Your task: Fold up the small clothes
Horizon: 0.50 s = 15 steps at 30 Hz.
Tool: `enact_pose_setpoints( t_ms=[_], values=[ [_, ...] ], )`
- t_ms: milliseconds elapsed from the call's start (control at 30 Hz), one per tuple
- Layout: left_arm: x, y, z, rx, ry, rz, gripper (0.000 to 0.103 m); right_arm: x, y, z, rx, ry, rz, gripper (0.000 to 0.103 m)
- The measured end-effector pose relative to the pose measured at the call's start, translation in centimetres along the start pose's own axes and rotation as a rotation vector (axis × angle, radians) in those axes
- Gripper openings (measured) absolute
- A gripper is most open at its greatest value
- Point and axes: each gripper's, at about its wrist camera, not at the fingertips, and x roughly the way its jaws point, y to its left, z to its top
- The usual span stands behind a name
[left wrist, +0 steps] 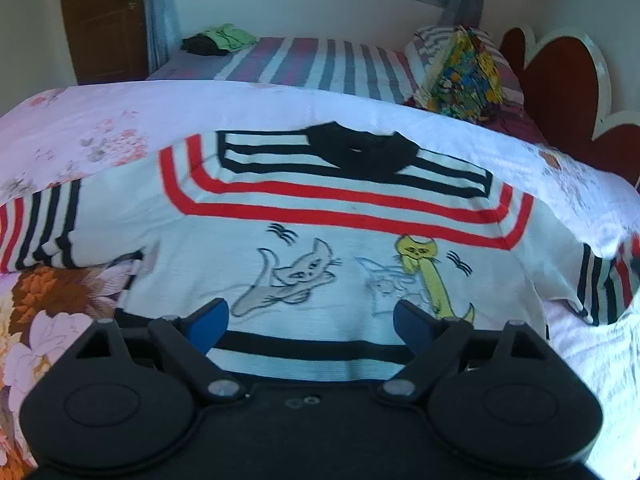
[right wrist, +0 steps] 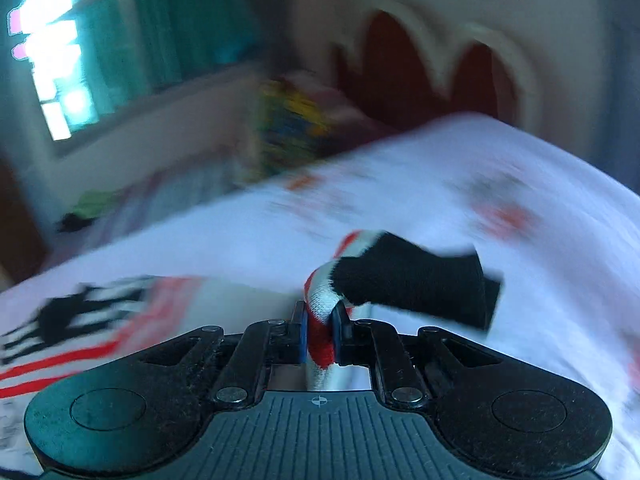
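A small white sweater (left wrist: pixel 320 248) with red and black stripes and cartoon cats lies flat on the bed, its black collar (left wrist: pixel 360 152) at the far side. My left gripper (left wrist: pixel 310 326) is open and empty, hovering over the sweater's lower hem. My right gripper (right wrist: pixel 320 330) is shut on the sweater's striped sleeve (right wrist: pixel 320 304); the black cuff (right wrist: pixel 412 284) sticks out past the fingers. The right wrist view is blurred by motion. The sweater's body shows at its left (right wrist: pixel 120 320).
A white floral sheet (left wrist: pixel 120 120) covers the bed under the sweater. A striped bed behind holds green and dark clothes (left wrist: pixel 220 40) and a colourful bundle (left wrist: pixel 464 76). A red scalloped headboard (left wrist: pixel 560 80) stands at the right.
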Motion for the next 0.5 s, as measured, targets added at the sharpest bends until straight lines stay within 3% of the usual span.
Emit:
enact_pose_setpoints(
  t_ms=[100, 200, 367, 433, 500],
  values=[
    [-0.5, 1.4, 0.1, -0.03, -0.022, 0.029, 0.09, 0.1, 6.5, 0.2, -0.101, -0.015, 0.11, 0.011],
    [-0.6, 2.8, 0.4, -0.046, -0.035, 0.041, 0.092, 0.9, 12.8, -1.0, -0.166, 0.026, 0.222, 0.011],
    [0.9, 4.8, 1.2, -0.038, -0.026, 0.022, 0.094, 4.0, 22.4, -5.7, -0.282, 0.207, 0.385, 0.012],
    [2.0, 5.2, 1.6, -0.017, -0.014, -0.005, 0.094, 4.9, 24.6, -7.2, -0.297, 0.28, 0.415, 0.012],
    [3.1, 5.1, 1.8, 0.001, 0.002, -0.048, 0.093, 4.3, 24.5, -7.6, -0.288, 0.263, 0.411, 0.012]
  ],
)
